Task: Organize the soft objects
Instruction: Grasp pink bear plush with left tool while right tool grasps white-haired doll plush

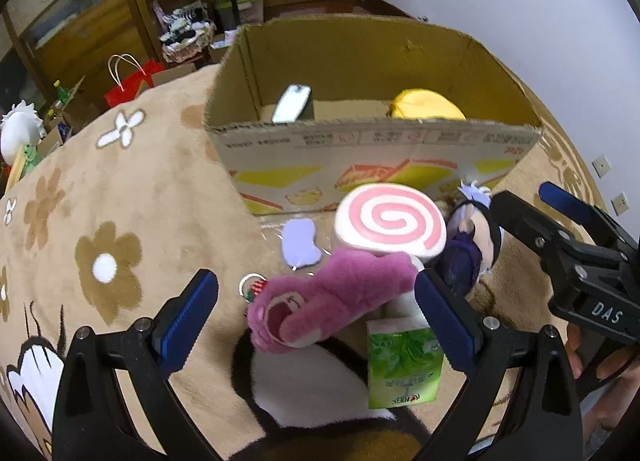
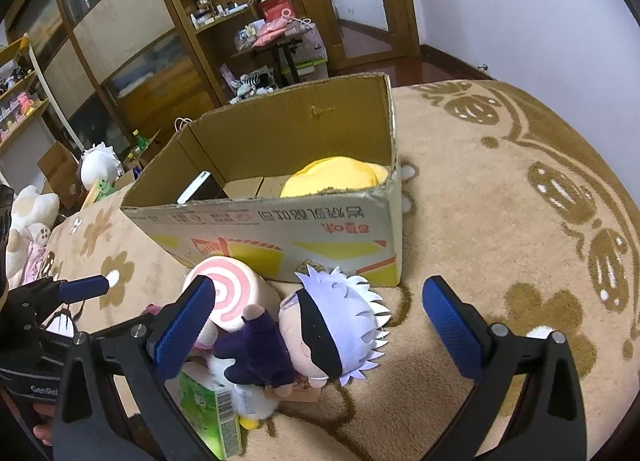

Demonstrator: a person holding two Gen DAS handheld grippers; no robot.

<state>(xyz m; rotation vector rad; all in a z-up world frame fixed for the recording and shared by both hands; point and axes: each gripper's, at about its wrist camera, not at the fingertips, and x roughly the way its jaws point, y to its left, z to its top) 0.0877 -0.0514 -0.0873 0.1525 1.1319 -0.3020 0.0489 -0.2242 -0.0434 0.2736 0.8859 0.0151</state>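
Left wrist view: your left gripper [image 1: 316, 313] is spread wide around the pink plush [image 1: 328, 297], not clamped. Your right gripper [image 2: 320, 329] is likewise wide apart, over the doll [image 2: 320, 337]. The box [image 1: 360, 149] holds one yellow plush [image 1: 426, 105]. The swirl cushion [image 1: 390, 221], pink plush and doll lie on the rug [image 1: 120, 221] beside the box. Judge the task barely started.
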